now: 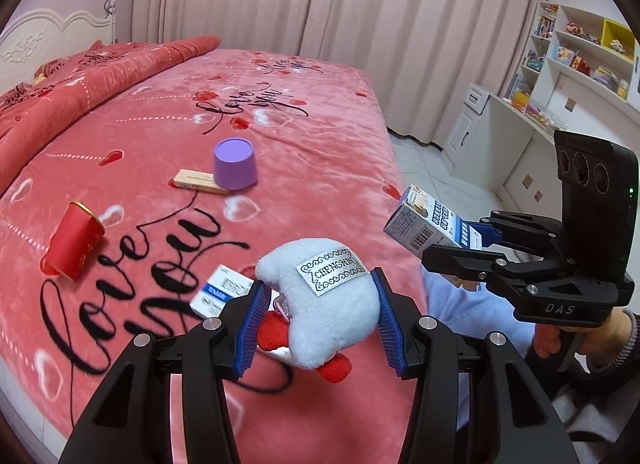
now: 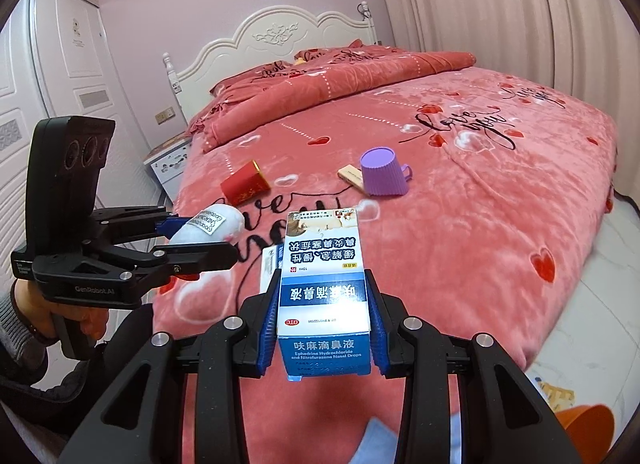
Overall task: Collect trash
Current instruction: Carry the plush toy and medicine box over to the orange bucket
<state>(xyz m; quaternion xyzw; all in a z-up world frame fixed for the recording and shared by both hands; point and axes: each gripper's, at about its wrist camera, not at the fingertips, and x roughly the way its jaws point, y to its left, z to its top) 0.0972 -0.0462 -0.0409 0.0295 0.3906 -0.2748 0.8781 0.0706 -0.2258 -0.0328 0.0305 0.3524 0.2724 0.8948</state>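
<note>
Both grippers loaded above the bed (image 2: 480, 248). You are holding a plush toy (image 1: 332, 300) in the left gripper (image 1: 318, 324) and a nasal-drops carton (image 2: 323, 292) in the right gripper (image 2: 322, 320), each lifted clear of the pink blanket.

Handling, as judged: the plush toy is looking soft, light and compressible, so it is yielding under the pads (image 1: 250, 328) rather than resisting; you are taking it across the white body, just below the sewn label, and that broad middle is likely the safest hold. The carton is looking light and thin-walled, stiff along its edges yet easy to crush; you are pinching it across its two narrow sides near the lower half, which is probably spreading the load well.

Tool state: the left gripper's jaws are standing fairly wide, pressed onto the toy's flanks. The right gripper's jaws are standing narrower, parallel, flat against the carton.

Remaining on the blanket: a red canister (image 1: 74, 242) lying on its side, a purple cup (image 1: 235, 164) standing upside down and touching a flat tan box (image 1: 196, 181), and a second blue-and-white carton (image 1: 218, 296) lying just beside the raised toy. An orange container (image 2: 588, 428) is showing at the floor edge in the right wrist view; whether it is the trash bin, you cannot tell
</note>
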